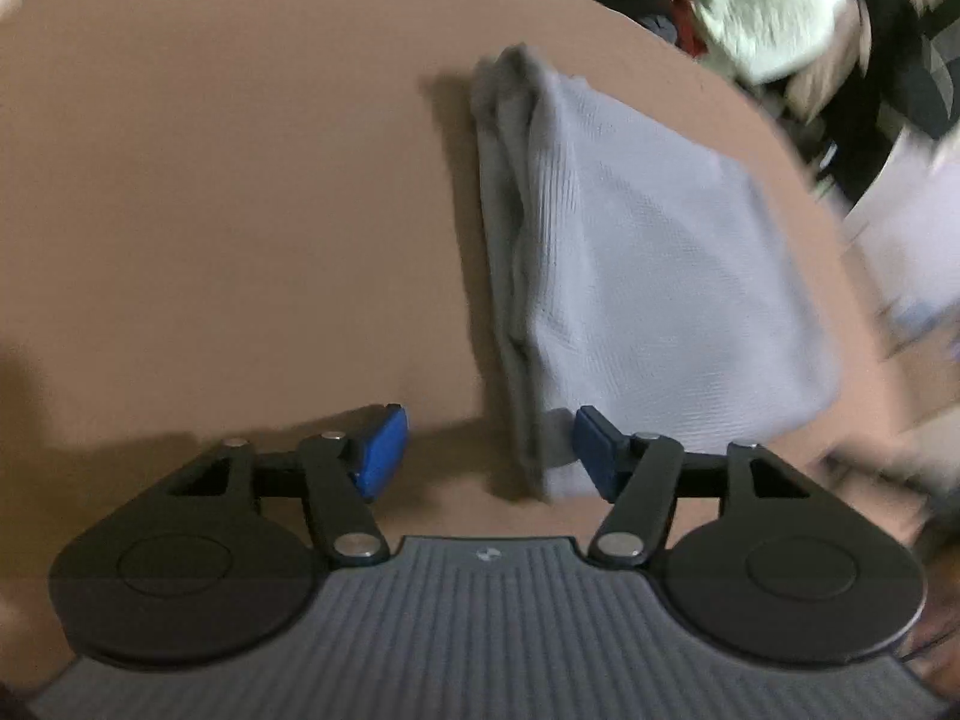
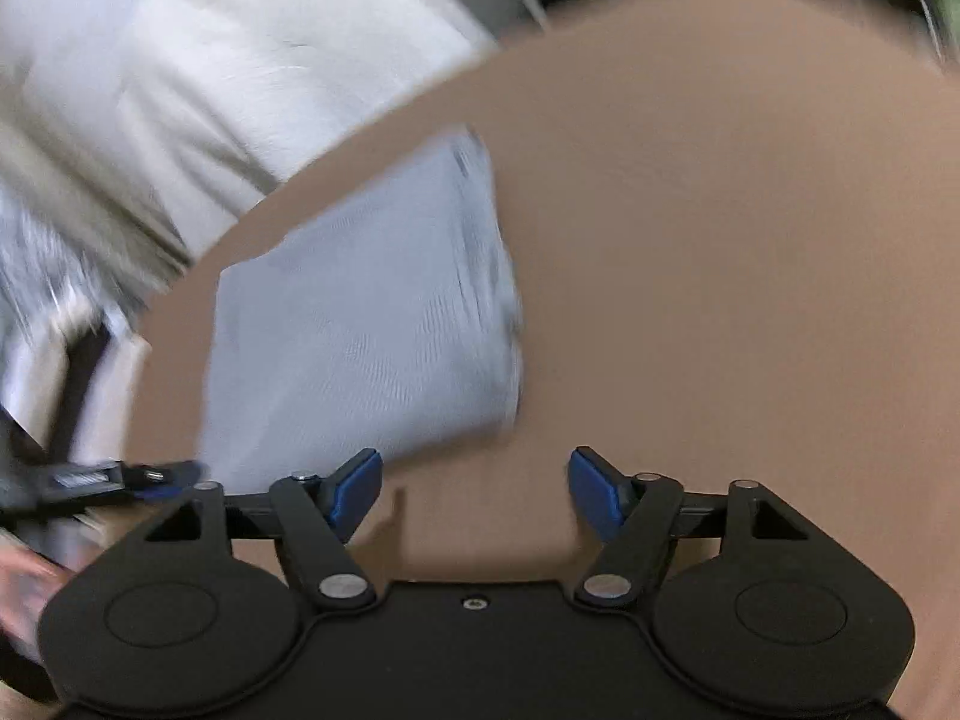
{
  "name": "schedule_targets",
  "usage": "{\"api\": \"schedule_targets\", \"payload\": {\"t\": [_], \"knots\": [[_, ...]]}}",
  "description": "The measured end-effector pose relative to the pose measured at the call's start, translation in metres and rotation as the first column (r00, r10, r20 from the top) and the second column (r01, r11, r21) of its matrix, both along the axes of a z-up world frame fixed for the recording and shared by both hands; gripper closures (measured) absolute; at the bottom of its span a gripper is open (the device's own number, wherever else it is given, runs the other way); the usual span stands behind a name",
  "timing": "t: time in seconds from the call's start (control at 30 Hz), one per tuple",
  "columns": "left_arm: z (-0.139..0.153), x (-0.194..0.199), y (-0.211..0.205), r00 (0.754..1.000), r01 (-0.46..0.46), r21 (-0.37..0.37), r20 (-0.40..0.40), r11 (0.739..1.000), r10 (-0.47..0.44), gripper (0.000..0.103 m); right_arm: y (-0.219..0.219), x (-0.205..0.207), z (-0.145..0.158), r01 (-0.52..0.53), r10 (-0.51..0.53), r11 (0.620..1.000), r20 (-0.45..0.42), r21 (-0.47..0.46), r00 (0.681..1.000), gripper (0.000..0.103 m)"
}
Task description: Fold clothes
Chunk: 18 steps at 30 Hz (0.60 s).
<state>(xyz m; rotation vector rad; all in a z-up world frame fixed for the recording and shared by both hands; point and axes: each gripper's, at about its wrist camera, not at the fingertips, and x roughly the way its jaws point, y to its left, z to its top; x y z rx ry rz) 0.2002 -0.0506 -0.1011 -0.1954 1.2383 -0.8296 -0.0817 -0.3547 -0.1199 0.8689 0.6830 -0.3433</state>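
A folded grey-blue garment lies on the brown table, its layered edge facing left. My left gripper is open, held just in front of the garment's near corner, its right pad over that corner. In the right wrist view the same garment lies left of centre, blurred. My right gripper is open and empty over bare table, the garment's near edge by its left pad. The left gripper shows at that view's left edge.
Beyond the table's far edge lie a pale green garment and dark clothes. A white cloth-covered surface lies past the table's left edge in the right wrist view. Both views are motion-blurred.
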Motion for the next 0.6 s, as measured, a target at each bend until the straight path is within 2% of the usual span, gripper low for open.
{"api": "schedule_targets", "payload": {"t": [0.03, 0.07, 0.1, 0.13, 0.23, 0.37, 0.4, 0.43, 0.47, 0.5, 0.57, 0.6], "knots": [[-0.005, 0.004, 0.004, 0.997, -0.023, -0.061, -0.072, 0.998, 0.019, 0.038, 0.001, -0.008, -0.008, 0.027, -0.029, 0.996, 0.016, 0.088, 0.999, 0.028], [-0.007, 0.005, 0.005, 0.993, -0.035, -0.112, -0.114, 0.993, 0.022, 0.038, 0.008, -0.013, -0.017, 0.035, -0.04, 0.992, 0.043, 0.122, 0.998, 0.028], [-0.009, 0.005, 0.002, 0.991, -0.034, -0.157, -0.135, 0.987, 0.013, 0.036, 0.011, -0.014, -0.02, 0.045, -0.054, 0.989, 0.064, 0.137, 0.996, 0.027], [-0.012, 0.001, -0.006, 0.992, -0.028, -0.169, -0.129, 0.985, 0.006, 0.034, 0.012, -0.012, -0.022, 0.052, -0.066, 0.987, 0.082, 0.155, 0.994, 0.025], [-0.016, -0.007, -0.024, 1.0, -0.012, -0.09, 0.015, 0.996, 0.013, 0.032, 0.006, 0.0, -0.031, 0.067, -0.098, 0.968, 0.12, 0.242, 0.988, 0.024], [-0.019, -0.015, -0.043, 0.979, 0.018, -0.057, 0.203, 0.998, -0.006, 0.028, -0.01, 0.02, -0.052, 0.151, -0.207, 0.912, 0.11, 0.382, 0.972, 0.022], [-0.02, -0.017, -0.048, 0.969, 0.025, -0.047, 0.249, 0.999, -0.012, 0.036, -0.016, 0.027, -0.057, 0.18, -0.244, 0.89, 0.104, 0.419, 0.964, 0.022], [-0.021, -0.018, -0.051, 0.962, 0.027, -0.045, 0.273, 0.999, -0.014, 0.049, -0.022, 0.033, -0.062, 0.216, -0.289, 0.865, 0.098, 0.452, 0.952, 0.022], [-0.02, -0.016, -0.051, 0.967, 0.019, -0.06, 0.256, 0.998, -0.003, 0.09, -0.027, 0.038, -0.062, 0.238, -0.314, 0.853, 0.092, 0.464, 0.945, 0.022], [-0.017, -0.014, -0.048, 0.974, 0.001, -0.085, 0.224, 0.996, 0.018, 0.09, -0.032, 0.042, -0.062, 0.258, -0.334, 0.844, 0.084, 0.47, 0.939, 0.025], [-0.009, -0.01, -0.041, 0.986, -0.027, -0.134, 0.16, 0.991, 0.048, 0.091, -0.037, 0.049, -0.061, 0.269, -0.322, 0.863, 0.057, 0.427, 0.945, 0.056], [-0.001, -0.012, -0.038, 0.99, -0.024, -0.16, 0.132, 0.987, 0.046, 0.092, -0.037, 0.048, -0.061, 0.259, -0.308, 0.88, 0.062, 0.399, 0.949, 0.06]]}}
